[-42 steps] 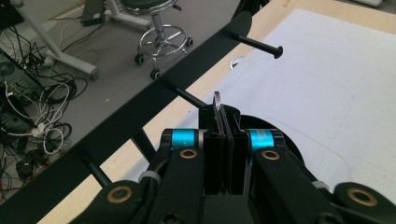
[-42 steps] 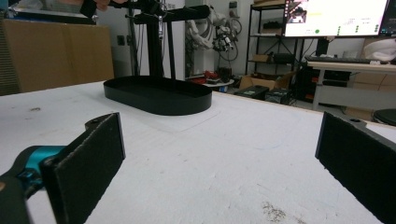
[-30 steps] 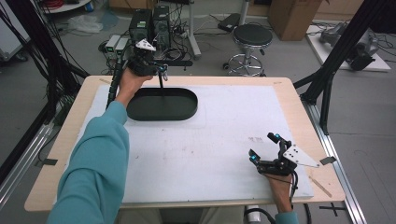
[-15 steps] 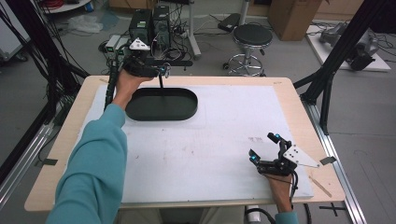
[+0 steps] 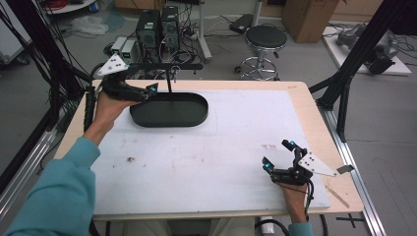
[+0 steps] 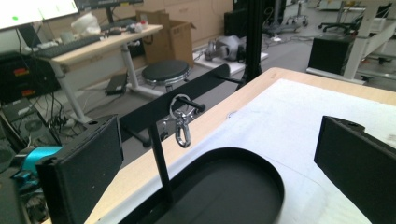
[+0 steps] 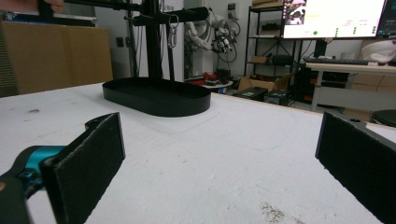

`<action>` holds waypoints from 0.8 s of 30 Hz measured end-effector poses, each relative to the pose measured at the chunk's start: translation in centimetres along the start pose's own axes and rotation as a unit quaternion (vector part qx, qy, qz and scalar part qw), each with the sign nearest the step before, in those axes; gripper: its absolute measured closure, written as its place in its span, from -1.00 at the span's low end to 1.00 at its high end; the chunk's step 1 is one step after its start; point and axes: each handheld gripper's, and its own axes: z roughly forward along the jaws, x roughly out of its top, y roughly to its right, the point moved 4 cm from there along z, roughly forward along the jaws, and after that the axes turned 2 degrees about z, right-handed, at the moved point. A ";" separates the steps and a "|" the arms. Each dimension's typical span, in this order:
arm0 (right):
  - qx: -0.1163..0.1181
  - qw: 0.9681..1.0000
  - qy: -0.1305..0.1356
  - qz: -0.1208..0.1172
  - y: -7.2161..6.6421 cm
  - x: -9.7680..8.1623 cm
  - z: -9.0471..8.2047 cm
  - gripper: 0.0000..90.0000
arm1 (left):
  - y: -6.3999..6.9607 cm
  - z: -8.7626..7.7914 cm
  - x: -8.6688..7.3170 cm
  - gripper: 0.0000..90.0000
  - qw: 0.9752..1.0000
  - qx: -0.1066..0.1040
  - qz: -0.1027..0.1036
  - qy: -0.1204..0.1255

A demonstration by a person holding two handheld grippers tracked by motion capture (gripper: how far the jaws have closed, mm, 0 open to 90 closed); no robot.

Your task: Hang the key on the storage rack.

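No text, label, brand, number or sign can be read anywhere. Behind the black oval tray (image 7: 156,95), the bright monitor screen (image 7: 334,17) carries only blurred lines and small coloured dots, too small to make out. Another lit screen (image 6: 37,10) up left of the tray shows a single green dot and no legible writing. The brown cardboard boxes (image 6: 173,35) beyond the tray bear no readable print

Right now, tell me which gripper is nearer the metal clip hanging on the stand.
Left. The left gripper sits beside the metal clip, jaws open; the right gripper rests at the table's near right corner.
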 end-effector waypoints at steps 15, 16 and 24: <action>-0.009 1.000 -0.002 -0.004 -0.1 0.0 0.0 -0.99 | 4.0 -9.0 -5.8 -0.96 0.998 -0.017 -0.019 0.059; -0.009 1.000 -0.003 -0.004 -0.1 0.0 0.0 -0.99 | 4.4 -9.5 -6.2 -0.96 0.998 -0.016 -0.020 0.065; -0.010 1.000 -0.003 -0.010 -0.2 0.0 0.0 -0.99 | 6.2 -11.9 -10.5 -0.96 0.996 -0.013 -0.028 0.084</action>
